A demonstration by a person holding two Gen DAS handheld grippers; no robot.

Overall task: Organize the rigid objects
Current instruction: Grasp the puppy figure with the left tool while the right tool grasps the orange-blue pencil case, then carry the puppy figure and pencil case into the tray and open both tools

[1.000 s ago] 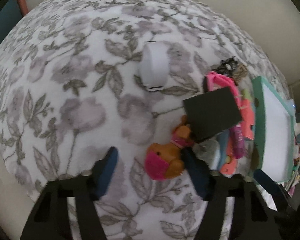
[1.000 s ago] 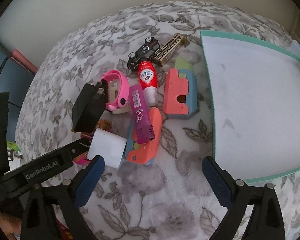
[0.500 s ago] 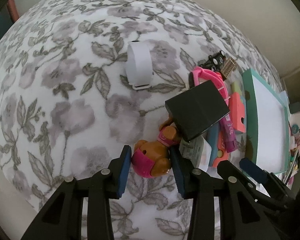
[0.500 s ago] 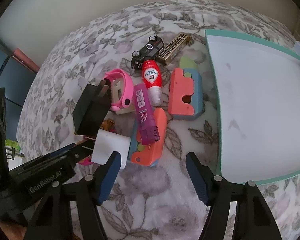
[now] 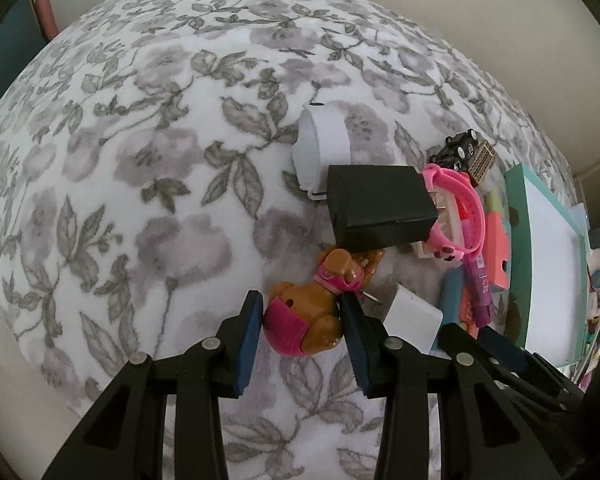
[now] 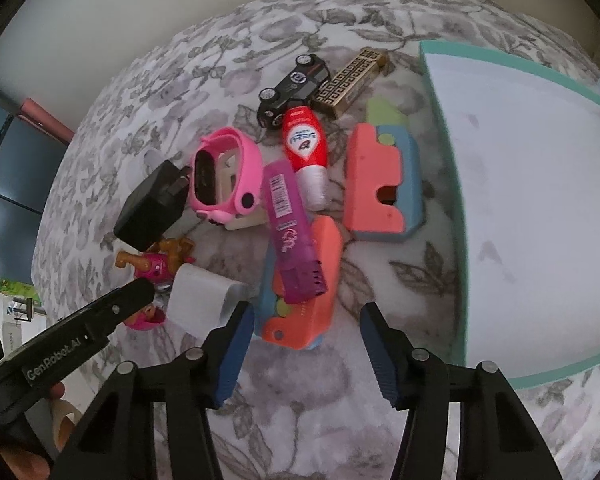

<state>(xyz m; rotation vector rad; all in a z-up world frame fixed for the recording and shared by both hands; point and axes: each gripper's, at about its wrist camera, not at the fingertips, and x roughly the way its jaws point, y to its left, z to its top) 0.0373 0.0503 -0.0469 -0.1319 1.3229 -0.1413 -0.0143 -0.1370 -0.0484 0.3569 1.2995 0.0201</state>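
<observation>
From the left wrist, the left hand-held gripper (image 5: 302, 326) has its blue pads against both sides of a brown and pink toy dog (image 5: 316, 312), pinching it on the floral blanket (image 5: 140, 160). Just beyond the dog a black box (image 5: 378, 208) leans over it. A white block (image 5: 412, 316) lies just to the right, and a white band (image 5: 324, 148) further back. A pink watch (image 5: 456, 216) touches the box's far side. The teal tray (image 5: 518, 248) sits at the right edge.

From the right wrist, the right hand-held gripper (image 6: 306, 350) is spread wide, holding nothing, poised just short of an orange block (image 6: 308, 300) with a purple tube (image 6: 290, 232) lying across it. A red tube (image 6: 306, 150), a toy car (image 6: 292, 90) and a gold bar (image 6: 352, 82) lie beyond. A second orange and blue block (image 6: 384, 188) rests near the tray's (image 6: 456, 200) wall. The dog (image 6: 156, 268) shows at the left behind the other gripper's arm.
</observation>
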